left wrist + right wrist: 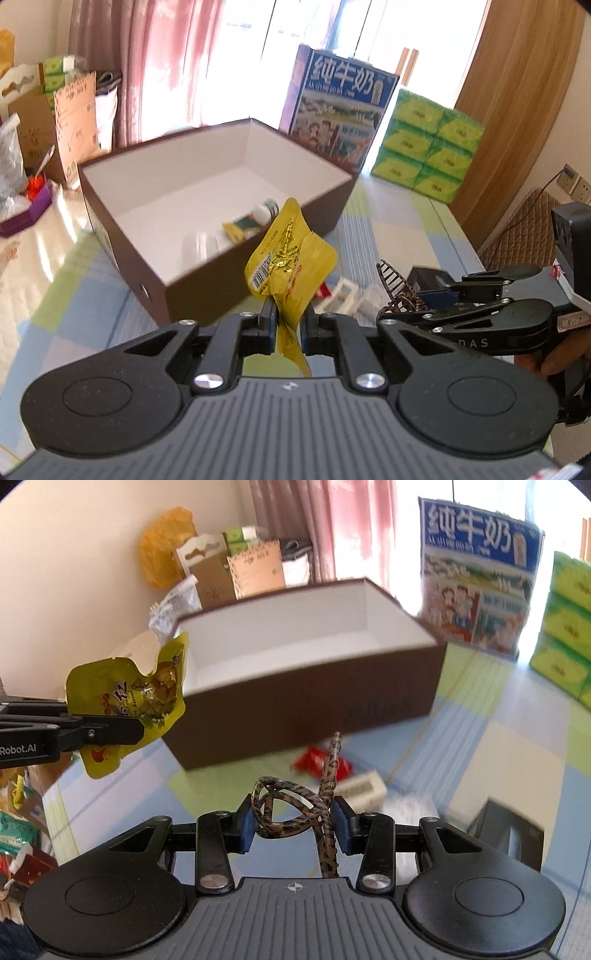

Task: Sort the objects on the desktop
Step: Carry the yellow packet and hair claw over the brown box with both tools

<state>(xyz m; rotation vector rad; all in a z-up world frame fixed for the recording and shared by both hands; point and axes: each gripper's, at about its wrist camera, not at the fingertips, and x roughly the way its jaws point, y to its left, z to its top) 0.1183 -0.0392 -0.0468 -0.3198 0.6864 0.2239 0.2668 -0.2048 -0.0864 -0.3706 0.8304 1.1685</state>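
My left gripper (289, 317) is shut on a yellow snack packet (291, 254) and holds it up in front of the brown open box (207, 284). The packet also shows in the right wrist view (129, 698), where the left gripper (136, 731) comes in from the left. My right gripper (293, 819) is shut on a brown tortoiseshell hair claw clip (295, 808), held above the table. The clip (400, 295) and the right gripper (428, 314) show at the right of the left wrist view. The box (306, 698) holds a yellow-green packet (242, 225), a white bottle (264, 212) and a clear item (199, 245).
On the checkered tablecloth lie a red packet (319, 764), a white clip (360, 786), a white wad (410, 806) and a black box (509, 840). A blue milk carton (340, 107) and green tissue packs (428, 147) stand behind the box. Clutter lies at the left (22, 834).
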